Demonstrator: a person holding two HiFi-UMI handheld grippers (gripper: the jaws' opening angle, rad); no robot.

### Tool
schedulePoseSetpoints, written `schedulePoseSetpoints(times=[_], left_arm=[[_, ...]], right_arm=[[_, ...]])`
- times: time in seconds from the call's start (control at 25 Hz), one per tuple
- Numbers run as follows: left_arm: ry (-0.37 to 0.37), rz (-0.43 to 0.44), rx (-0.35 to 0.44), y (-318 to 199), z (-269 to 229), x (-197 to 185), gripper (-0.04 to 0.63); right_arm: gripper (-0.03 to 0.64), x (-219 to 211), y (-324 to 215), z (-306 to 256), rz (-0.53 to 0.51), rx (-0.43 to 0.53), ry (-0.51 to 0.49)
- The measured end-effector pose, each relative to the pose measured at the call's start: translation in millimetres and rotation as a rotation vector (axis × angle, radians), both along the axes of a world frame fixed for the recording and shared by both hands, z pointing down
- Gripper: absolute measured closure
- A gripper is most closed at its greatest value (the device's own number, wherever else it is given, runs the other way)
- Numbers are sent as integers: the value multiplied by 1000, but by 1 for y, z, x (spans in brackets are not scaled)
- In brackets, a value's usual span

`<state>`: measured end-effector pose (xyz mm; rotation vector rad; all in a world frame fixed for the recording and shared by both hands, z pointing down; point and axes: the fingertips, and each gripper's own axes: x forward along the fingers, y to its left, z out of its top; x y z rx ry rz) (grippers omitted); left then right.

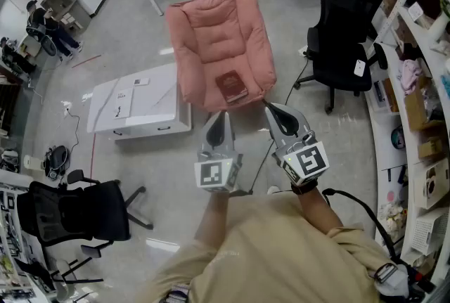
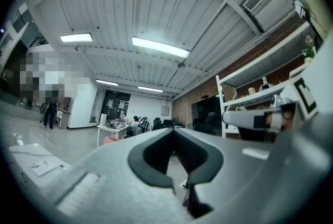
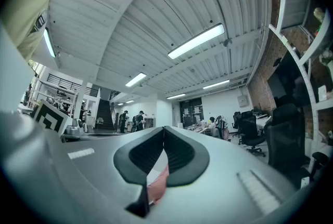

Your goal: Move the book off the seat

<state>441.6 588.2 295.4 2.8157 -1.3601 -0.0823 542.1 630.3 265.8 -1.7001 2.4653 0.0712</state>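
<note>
Book [image 1: 230,86], dark red, flat on pink seat [image 1: 211,34]

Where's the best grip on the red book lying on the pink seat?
Probably the near edge of the book, pinched across its thickness, coming in from the open front of the seat. It lies flat with the backrest behind it; the soft cushion should let a jaw slide under.

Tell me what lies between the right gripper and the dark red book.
Head view: only the bare front edge of the pink padded seat separates the right gripper from the dark red book.
</note>
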Motion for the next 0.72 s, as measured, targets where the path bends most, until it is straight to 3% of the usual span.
schedulePoseSetpoints(times=[0.12,0.28,0.4,0.56,0.72], left_arm=[[6,38,14,5,1,31,592],[-8,31,-45,-2,15,47,592],[-24,59,-62,-15,24,60,592],[-12,96,-95,-49,40,76,592],[-2,138,-126,-101,57,86,592]], right_arm=[[609,34,-5,14,24,-40,-22],[609,56,-17,49,20,-182,-94],[609,67,-31,65,23,-221,-130],[609,81,-64,84,41,-280,-153],[609,87,-111,90,40,-335,-108]])
